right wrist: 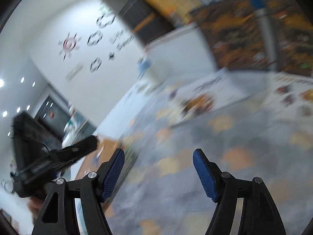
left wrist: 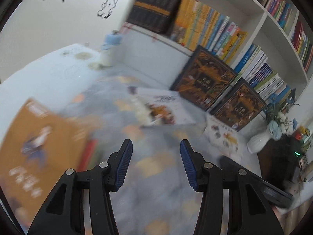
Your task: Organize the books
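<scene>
My left gripper is open and empty above a blue-grey patterned cloth. An orange-covered book lies to its left on a stack. A white picture book lies flat ahead, a second white one to the right. Two dark ornate books lean against the bookshelf. My right gripper is open and empty over the same cloth; the white book and the dark books show blurred ahead. The left gripper's body shows at its left.
A white vase with blue flowers stands at the right near dark equipment. A black box set sits on the upper shelf beside rows of upright books. A small blue and white figure stands at the back by the wall.
</scene>
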